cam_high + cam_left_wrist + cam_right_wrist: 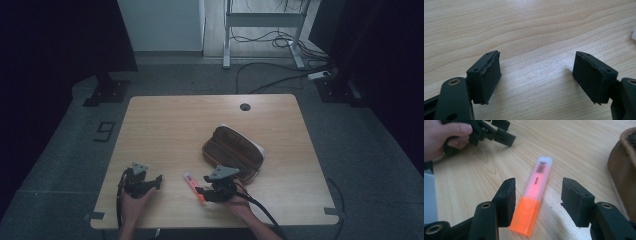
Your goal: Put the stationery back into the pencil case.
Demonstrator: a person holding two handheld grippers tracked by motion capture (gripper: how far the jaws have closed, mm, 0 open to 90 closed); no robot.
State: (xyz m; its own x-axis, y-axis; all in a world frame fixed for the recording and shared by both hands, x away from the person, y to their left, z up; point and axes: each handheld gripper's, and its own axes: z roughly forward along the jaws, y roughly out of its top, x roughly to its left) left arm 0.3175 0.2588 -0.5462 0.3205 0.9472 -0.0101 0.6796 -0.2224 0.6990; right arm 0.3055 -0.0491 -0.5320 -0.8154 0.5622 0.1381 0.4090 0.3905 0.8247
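An orange highlighter (534, 194) with a translucent body and orange cap lies flat on the wooden table (170, 125). My right gripper (537, 201) is open, its jaws on either side of the cap end, not gripping it. From above, the highlighter (192, 184) lies just left of the right gripper (201, 192). A brown pencil case (233, 151) lies open behind it, its edge (622, 170) at the right. My left gripper (536, 75) is open over bare wood, held by a hand near the front left (150, 181).
A cable hole (244, 107) sits near the table's far edge. Something white (633, 35) peeks in at the right edge of the left gripper view. Cables and desk legs (260, 30) stand on the floor beyond the table.
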